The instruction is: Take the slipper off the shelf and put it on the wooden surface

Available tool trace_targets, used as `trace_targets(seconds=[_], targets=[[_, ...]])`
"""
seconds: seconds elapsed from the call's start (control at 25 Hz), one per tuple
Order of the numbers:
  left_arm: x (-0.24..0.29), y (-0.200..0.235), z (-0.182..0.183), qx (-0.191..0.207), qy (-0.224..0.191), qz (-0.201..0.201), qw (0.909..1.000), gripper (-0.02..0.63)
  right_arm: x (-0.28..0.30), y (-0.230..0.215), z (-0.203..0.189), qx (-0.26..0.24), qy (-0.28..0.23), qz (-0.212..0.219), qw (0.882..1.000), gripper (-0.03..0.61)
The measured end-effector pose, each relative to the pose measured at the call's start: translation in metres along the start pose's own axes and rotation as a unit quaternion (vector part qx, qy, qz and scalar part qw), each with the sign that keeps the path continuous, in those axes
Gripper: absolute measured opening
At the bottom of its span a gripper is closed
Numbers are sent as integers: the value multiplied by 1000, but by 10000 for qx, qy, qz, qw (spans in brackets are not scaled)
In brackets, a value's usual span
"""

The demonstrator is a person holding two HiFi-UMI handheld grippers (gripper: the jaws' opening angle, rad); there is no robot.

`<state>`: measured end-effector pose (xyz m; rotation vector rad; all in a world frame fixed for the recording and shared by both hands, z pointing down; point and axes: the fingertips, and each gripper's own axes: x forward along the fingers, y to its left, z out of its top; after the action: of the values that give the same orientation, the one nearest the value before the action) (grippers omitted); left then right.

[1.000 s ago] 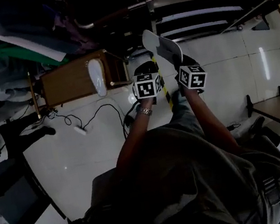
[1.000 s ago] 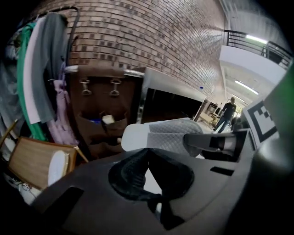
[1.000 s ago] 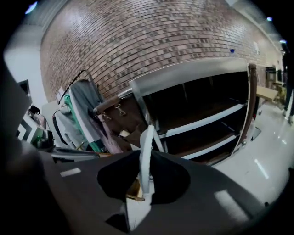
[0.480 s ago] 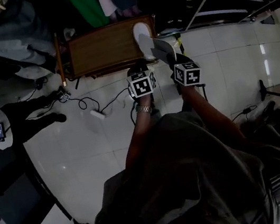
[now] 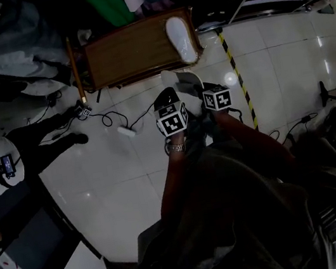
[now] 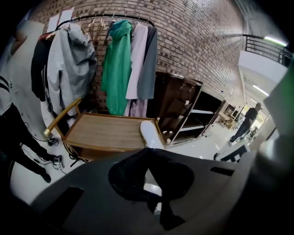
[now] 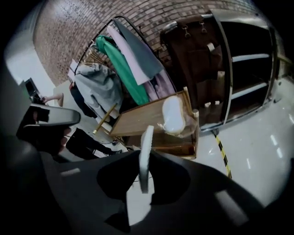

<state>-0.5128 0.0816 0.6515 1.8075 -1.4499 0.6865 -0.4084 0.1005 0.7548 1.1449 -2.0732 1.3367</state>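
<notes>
The right hand-held gripper (image 7: 145, 176) is clamped on a white slipper (image 7: 147, 142), which stands edge-on between its jaws and sticks up past them. The left hand-held gripper (image 6: 154, 193) sits just beside it, jaws drawn together with nothing between them. In the head view both hang over the tiled floor on the near side of the wooden table (image 5: 127, 51), close to its front edge but not yet above the top.

A second slipper (image 5: 181, 38) already lies flat at the right end of the table. The rest of the top is bare.

The carry looks nearly done, with the placing left to do. The likeliest trouble is the grip itself: the jaws pinch only a thin rim, so the slipper could pivot or slide out while it is turned flat. Released too near the table's front edge, it may tip off onto the floor. Set down too far right, it would land on the second slipper and nudge it off the end. Cables (image 5: 104, 117) trail across the floor just in front of the table, a snag for the feet.
</notes>
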Motion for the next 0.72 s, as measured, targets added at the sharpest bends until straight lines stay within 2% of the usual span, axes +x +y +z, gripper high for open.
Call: trace_targets(seconds=[0.12,0.24,0.32,0.44,0.52,0.56,0.64,0.72], targets=[[17,4,-22,-73,156,-51,9998,3,31,-45,-28,763,-247,-376,9961,60],[40,5,-45,-85,177,-167,9997,3,62,-92,-42,1565,-867,-644,9818,60],[61,10,-60,-29,124,-220,9997,3,90,-121,-42,2138,-1360,-701,9648,60],[91,23,-84,-83,-5,-224,9997,3,136,-161,-41,2836,-2129,-673,9326,60],[108,32,-99,-135,-92,-202,9997,3,169,-186,-36,3074,-2520,-680,9151,60],[116,36,-105,-141,-108,-183,9997,3,185,-197,-33,3101,-2635,-751,9103,61],[126,44,-119,-121,-82,-113,9998,3,214,-216,-32,2973,-2629,-970,9127,68],[133,50,-130,-97,-36,-44,9999,3,249,-227,-37,2723,-2196,-1099,9303,85]])
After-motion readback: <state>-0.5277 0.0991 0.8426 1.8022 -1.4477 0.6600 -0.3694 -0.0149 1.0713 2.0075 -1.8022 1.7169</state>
